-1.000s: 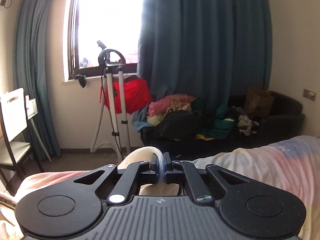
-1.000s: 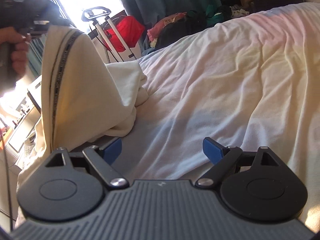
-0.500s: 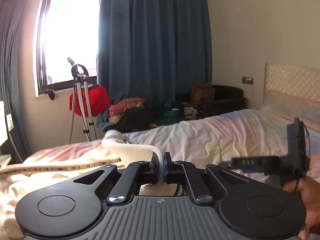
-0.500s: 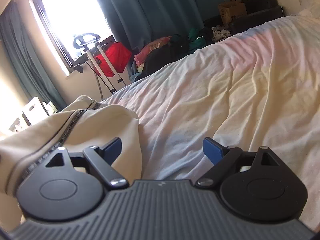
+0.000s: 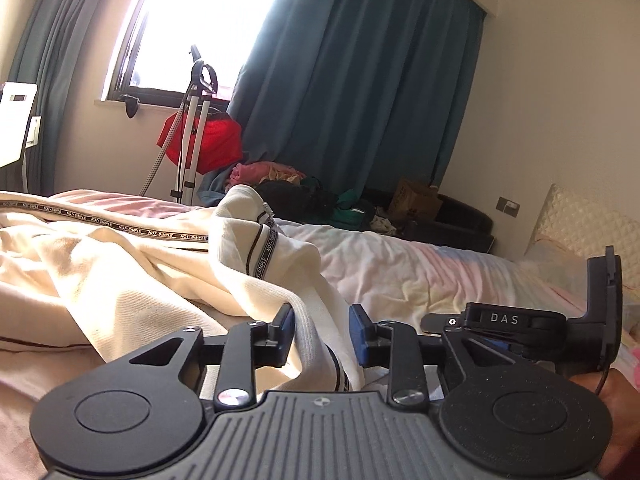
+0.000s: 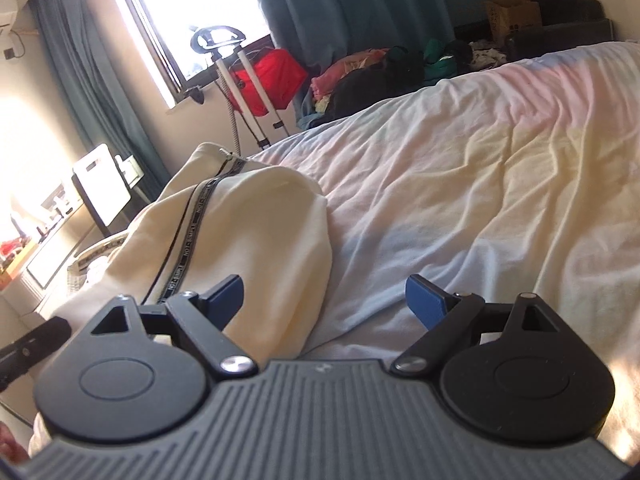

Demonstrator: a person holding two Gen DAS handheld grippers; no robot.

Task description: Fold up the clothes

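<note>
folding clothes on a bed: cream garment point(image 5: 120, 280) lying crumpled along the left edge of the bed point(image 5: 420, 276), loose between the jaws of the left gripper point(image 5: 322, 336).

jaws of the left gripper just opening, blue pads point(image 5: 286, 332) set apart from the cream ribbed cuff running between them, no longer pinching it. black tape trim with white lettering point(image 5: 268, 248) running along the garment and over its raised fold. right gripper point(image 6: 324, 298) spread wide and empty, hovering low over the pale sheet, left pad just in front of the garment's rounded edge, right pad over bare sheet. seen beside the left gripper too, with part of a hand point(image 5: 624, 420) at the lower right corner. beyond the far edge of the bed: heap of coloured clothes point(image 6: 380, 68), red bag point(image 6: 272, 76), teal curtains point(image 5: 360, 100), bright window point(image 5: 192, 20).
</note>
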